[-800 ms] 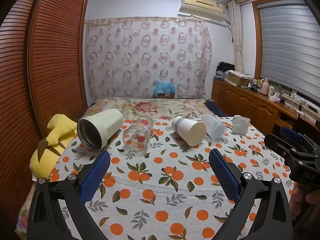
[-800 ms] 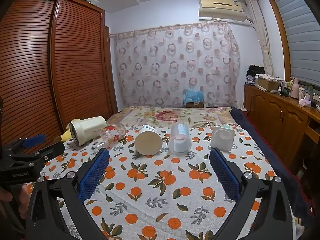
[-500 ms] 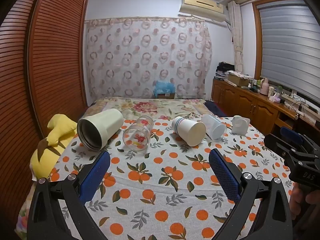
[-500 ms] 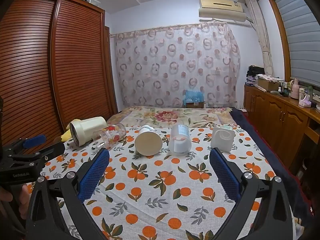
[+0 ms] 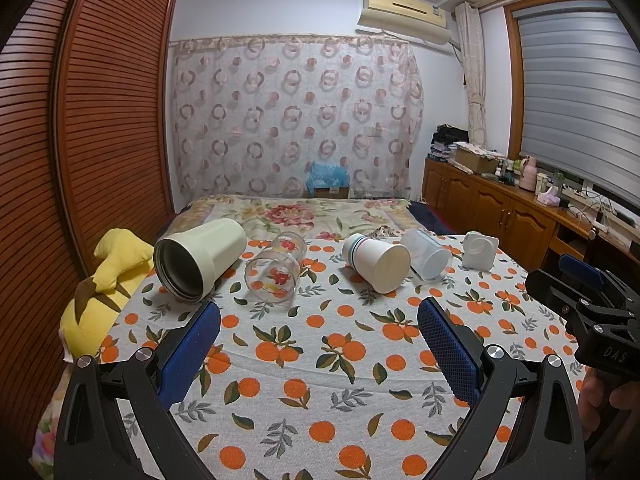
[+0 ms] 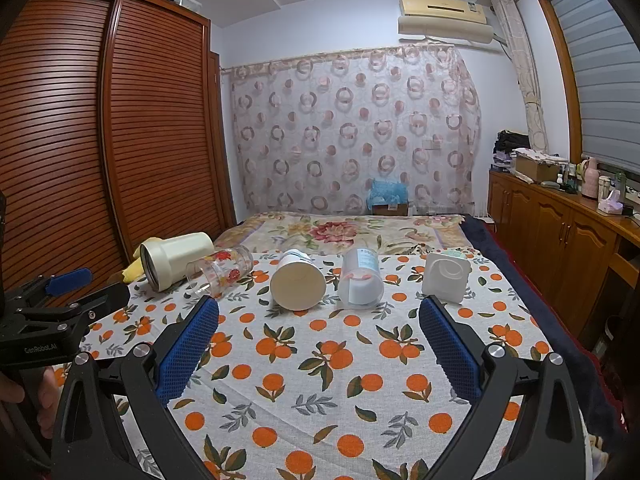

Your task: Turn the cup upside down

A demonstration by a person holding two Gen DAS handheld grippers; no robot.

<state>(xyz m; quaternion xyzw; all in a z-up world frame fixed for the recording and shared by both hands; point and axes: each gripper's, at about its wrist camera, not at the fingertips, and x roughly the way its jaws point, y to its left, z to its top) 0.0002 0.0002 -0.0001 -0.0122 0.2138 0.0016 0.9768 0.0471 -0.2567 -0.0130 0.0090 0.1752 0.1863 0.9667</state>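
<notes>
Several cups lie on their sides in a row on the orange-print cloth point(image 5: 320, 360): a cream tumbler point(image 5: 198, 258) point(image 6: 174, 260), a clear flowered glass point(image 5: 276, 270) point(image 6: 220, 270), a white paper cup point(image 5: 378, 262) point(image 6: 297, 282), a frosted plastic cup point(image 5: 426, 258) point(image 6: 360, 278) and a white square cup point(image 5: 480, 250) point(image 6: 446, 276). My left gripper point(image 5: 319, 340) is open and empty, short of the glass and the paper cup. My right gripper point(image 6: 319, 340) is open and empty, short of the paper and frosted cups.
A yellow plush toy point(image 5: 106, 280) lies at the bed's left edge by the wooden wardrobe point(image 5: 80, 140). A wooden sideboard point(image 5: 520, 216) with clutter runs along the right. A floral bedspread point(image 6: 352, 232) lies beyond the cloth. Each gripper shows in the other's view, the right point(image 5: 592, 316) and the left point(image 6: 48, 316).
</notes>
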